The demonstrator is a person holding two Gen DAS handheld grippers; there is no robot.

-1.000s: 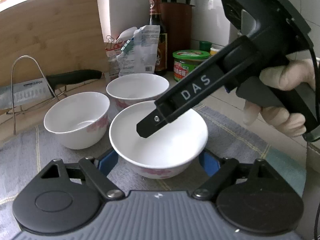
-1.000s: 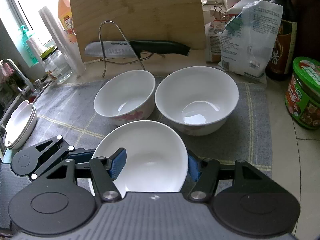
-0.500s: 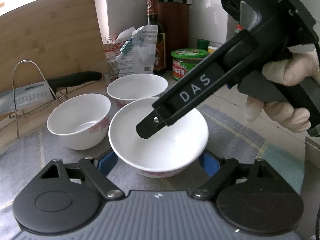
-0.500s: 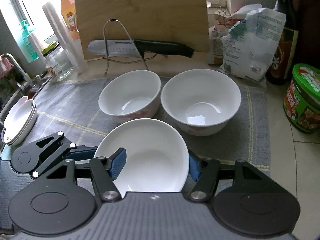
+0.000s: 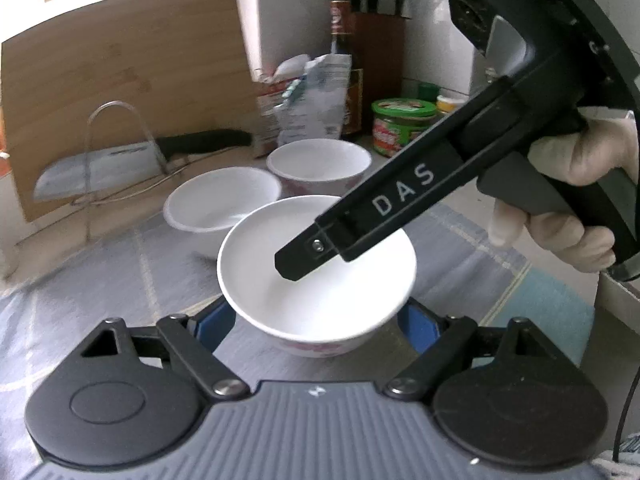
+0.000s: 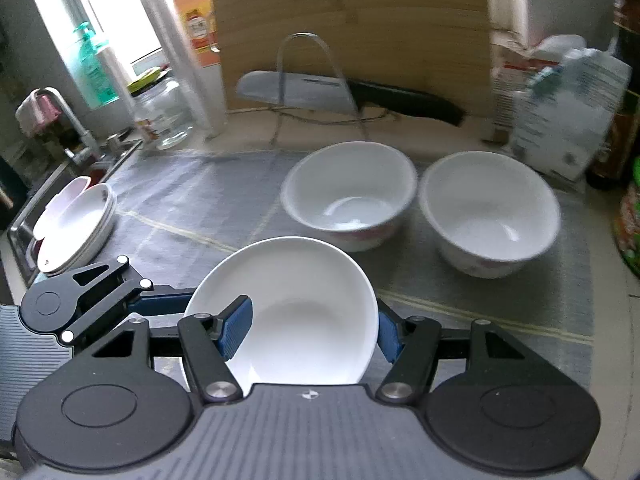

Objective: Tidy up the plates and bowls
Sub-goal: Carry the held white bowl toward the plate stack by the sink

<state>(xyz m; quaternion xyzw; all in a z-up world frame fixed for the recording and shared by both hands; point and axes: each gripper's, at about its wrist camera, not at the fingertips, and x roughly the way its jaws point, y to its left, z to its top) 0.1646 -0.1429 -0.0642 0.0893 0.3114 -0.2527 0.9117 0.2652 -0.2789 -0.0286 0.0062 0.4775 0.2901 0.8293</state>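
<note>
While gripped both sides, white bowl [image 5: 316, 280] w/ bare mat [image 6: 208, 208] leftward.

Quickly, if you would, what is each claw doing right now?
Left claw: closed around a white bowl.
Right claw: clamped on the same bowl's wall.

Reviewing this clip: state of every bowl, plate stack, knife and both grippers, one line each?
Held bowl: upright, empty, gripped by both grippers.
Left gripper: shut across bowl.
Right gripper: shut on bowl rim.
Two bowls: upright, empty, on mat.
Plate stack: leaning by sink.
Knife: resting on wire rack.
</note>
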